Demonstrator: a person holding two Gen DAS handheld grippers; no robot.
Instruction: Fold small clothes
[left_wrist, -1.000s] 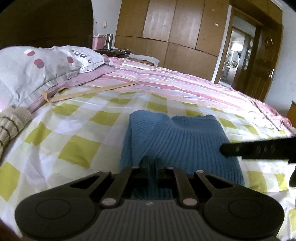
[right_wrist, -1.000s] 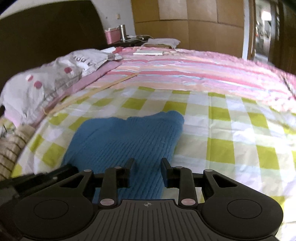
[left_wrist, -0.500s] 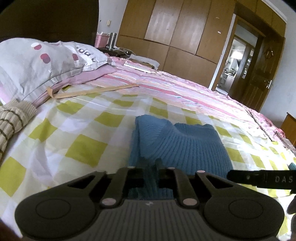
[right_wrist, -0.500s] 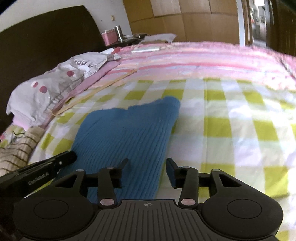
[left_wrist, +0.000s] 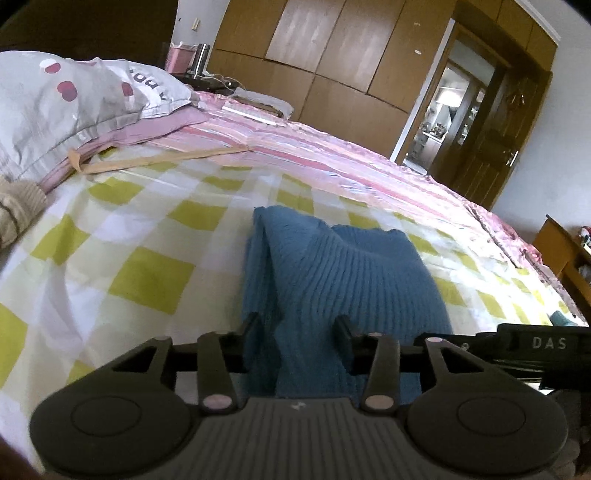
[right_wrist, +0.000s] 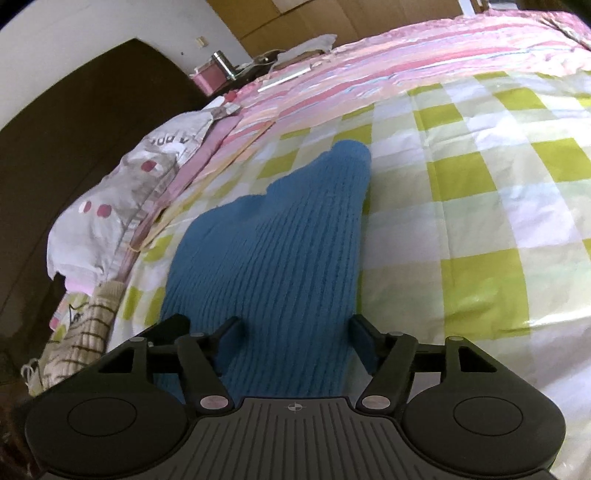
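Blue ribbed sweater (left_wrist: 343, 280) folded flat on the checked yellow-and-white bedsheet (left_wrist: 122, 258), near edge lying between and just under the jaws of both grippers. Left gripper (left_wrist: 297, 332): jaws partly apart, having just been opening, blue knit in the gap between them but pads apparently clear of it; not gripping, as far as the low angle allows. Right gripper (right_wrist: 295, 334): jaws wide, also just opened further, sweater (right_wrist: 273, 243) spanning nearly the whole gap, right fingertip (right_wrist: 360, 334) at the cloth's right edge, left one over the knit; no pinch visible. Ahead of the left jaws, a thicker folded layer of the sweater rising toward its far left corner. Right of the left jaws, the dark bar of the other gripper (left_wrist: 535, 343), lettered, close alongside. Far left of both jaws, a grey spotted pillow (left_wrist: 70, 96) and a beige striped knit garment (right_wrist: 85, 343) at the bed's edge. Beyond the sweater, a pink striped blanket (left_wrist: 332, 162), then wooden wardrobe doors (left_wrist: 332, 55).
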